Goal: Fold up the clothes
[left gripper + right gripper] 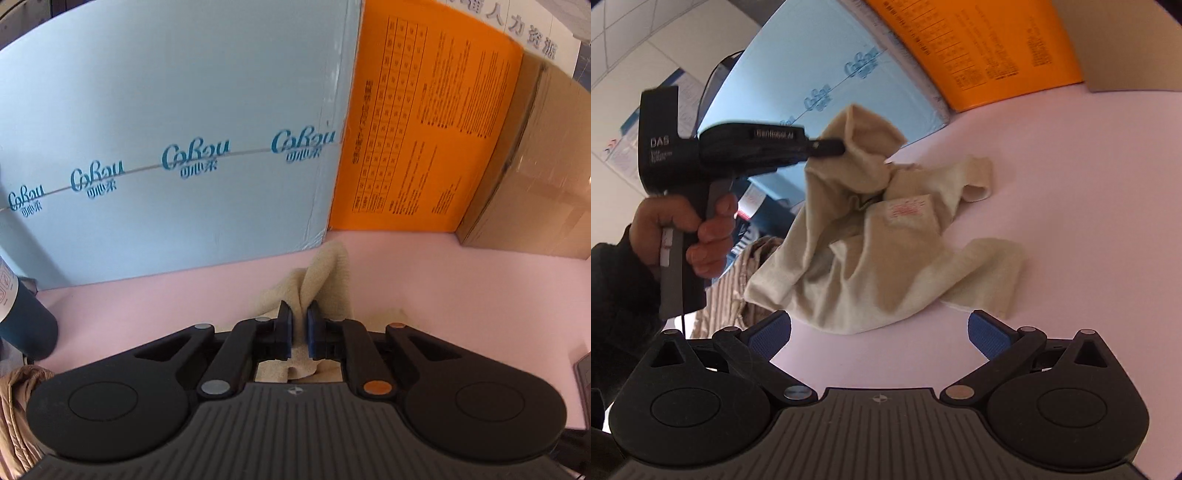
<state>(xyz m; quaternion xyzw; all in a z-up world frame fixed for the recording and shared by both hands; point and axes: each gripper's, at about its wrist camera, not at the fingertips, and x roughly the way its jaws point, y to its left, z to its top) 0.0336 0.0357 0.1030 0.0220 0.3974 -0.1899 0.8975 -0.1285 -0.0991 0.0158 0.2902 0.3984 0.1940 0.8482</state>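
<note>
- The garment (886,236), cream and crumpled, lies in a loose heap on the pink table (1071,221); one part is lifted off the table, the rest sags below, with a printed label facing up near its middle.
- The left gripper (299,332) is clamped on a bunched fold of the garment; cloth shows between its blue pads (286,334) and rises beyond them. From the right wrist view, that gripper (831,147) holds the garment's highest part, on the side toward the blue box (798,74).
- The right gripper (879,332) hangs just short of the garment's near edge, fingers wide apart, holding and touching nothing.
- My reading: the step is spreading the garment, since no neat fold shows.
- The next move likely calls for the right gripper to take a second edge or corner of the garment, well apart from the left gripper's hold, so the cloth can be pulled flat.
- A hand (698,229) grips the left gripper's handle.
</note>
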